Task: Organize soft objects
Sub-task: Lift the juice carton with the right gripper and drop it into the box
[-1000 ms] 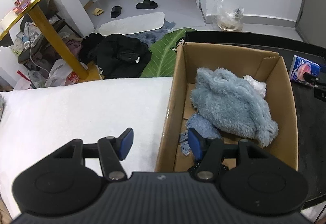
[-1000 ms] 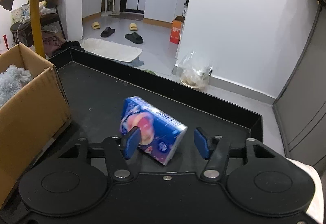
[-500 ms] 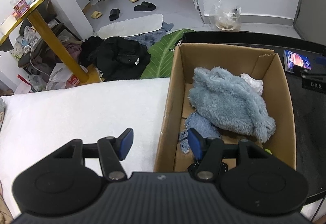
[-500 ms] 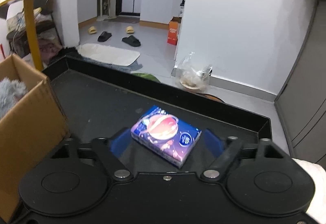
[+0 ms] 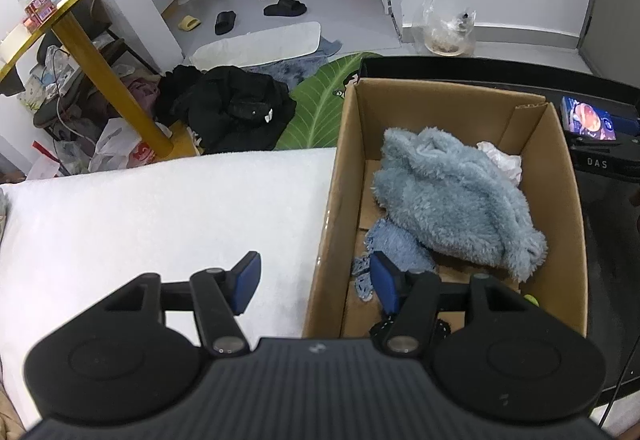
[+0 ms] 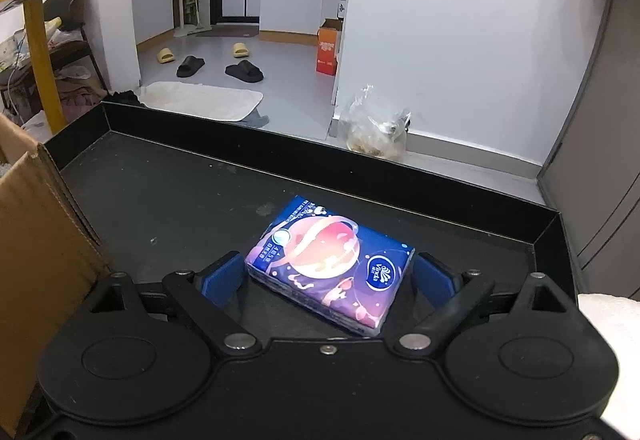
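Tissue pack [image 6: 330, 266] now flat on black table [image 6: 180, 192], released; right claw [image 6: 327, 276] open astride it; left claw [image 5: 314, 280] open, idle; boxing remains.

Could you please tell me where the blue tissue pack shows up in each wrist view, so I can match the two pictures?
Left wrist: the tissue pack lies at the far right edge, on the black tray beyond the cardboard box.
Right wrist: the tissue pack lies flat at centre, between the open fingers of the right gripper.
Shared landmark: the cardboard box, at the left edge here.
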The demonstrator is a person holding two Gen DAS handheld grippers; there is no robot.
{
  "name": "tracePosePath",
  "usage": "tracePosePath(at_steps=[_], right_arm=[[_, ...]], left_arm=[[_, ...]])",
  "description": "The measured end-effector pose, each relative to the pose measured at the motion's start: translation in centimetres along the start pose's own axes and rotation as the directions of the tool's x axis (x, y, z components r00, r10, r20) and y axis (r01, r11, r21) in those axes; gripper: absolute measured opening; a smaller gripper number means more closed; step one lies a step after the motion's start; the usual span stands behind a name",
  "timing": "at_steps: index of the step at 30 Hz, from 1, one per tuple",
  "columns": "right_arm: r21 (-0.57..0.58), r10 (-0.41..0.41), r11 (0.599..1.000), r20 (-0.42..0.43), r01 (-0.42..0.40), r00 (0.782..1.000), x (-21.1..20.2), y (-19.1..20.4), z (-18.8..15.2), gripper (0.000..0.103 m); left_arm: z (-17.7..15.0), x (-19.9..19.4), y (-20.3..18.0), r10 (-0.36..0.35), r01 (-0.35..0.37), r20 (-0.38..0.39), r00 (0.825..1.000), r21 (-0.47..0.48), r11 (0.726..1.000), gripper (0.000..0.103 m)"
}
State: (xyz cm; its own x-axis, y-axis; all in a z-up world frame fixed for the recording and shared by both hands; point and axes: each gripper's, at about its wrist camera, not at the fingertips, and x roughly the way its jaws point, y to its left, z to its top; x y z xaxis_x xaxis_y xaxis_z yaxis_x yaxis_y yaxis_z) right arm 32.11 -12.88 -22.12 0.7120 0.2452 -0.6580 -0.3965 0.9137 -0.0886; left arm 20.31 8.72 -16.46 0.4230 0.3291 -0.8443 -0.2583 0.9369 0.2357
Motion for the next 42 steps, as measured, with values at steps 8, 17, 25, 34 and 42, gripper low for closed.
tracePosePath(at_steps=[8,17,25,34,42], right_arm=[[0.035,-0.014,0.999,0.019,0.014,1.0,-1.4,-1.0,-0.3,0.082],[-0.018,-0.038,0.999,0.061,0.04,0.997,-5.2,0.1,0.0,0.081],[-0.022,-0.023,0.999,0.146,0.027,0.989,-10.1,0.8,1.2,0.08],[-0.031,-0.001,0.999,0.198,0.008,0.98,-14.2,2.9,1.3,0.079],[-0.048,0.033,0.999,0.206,-0.023,0.978,-16.2,4.9,1.2,0.079]], left_arm=[[0.1,0.0,-0.4,0.012,-0.012,-0.009,1.0,0.015,1.0,0.059],[-0.2,-0.4,0.3,0.001,-0.001,-0.003,1.0,-0.01,1.0,0.059],[-0.6,-1.6,1.1,-0.022,0.023,0.018,1.0,-0.04,0.999,0.06],[-1.3,-2.7,2.5,-0.068,0.07,0.029,0.997,-0.09,0.993,0.062],[-2.0,-2.9,3.0,-0.101,0.104,0.031,0.994,-0.097,0.99,0.062]])
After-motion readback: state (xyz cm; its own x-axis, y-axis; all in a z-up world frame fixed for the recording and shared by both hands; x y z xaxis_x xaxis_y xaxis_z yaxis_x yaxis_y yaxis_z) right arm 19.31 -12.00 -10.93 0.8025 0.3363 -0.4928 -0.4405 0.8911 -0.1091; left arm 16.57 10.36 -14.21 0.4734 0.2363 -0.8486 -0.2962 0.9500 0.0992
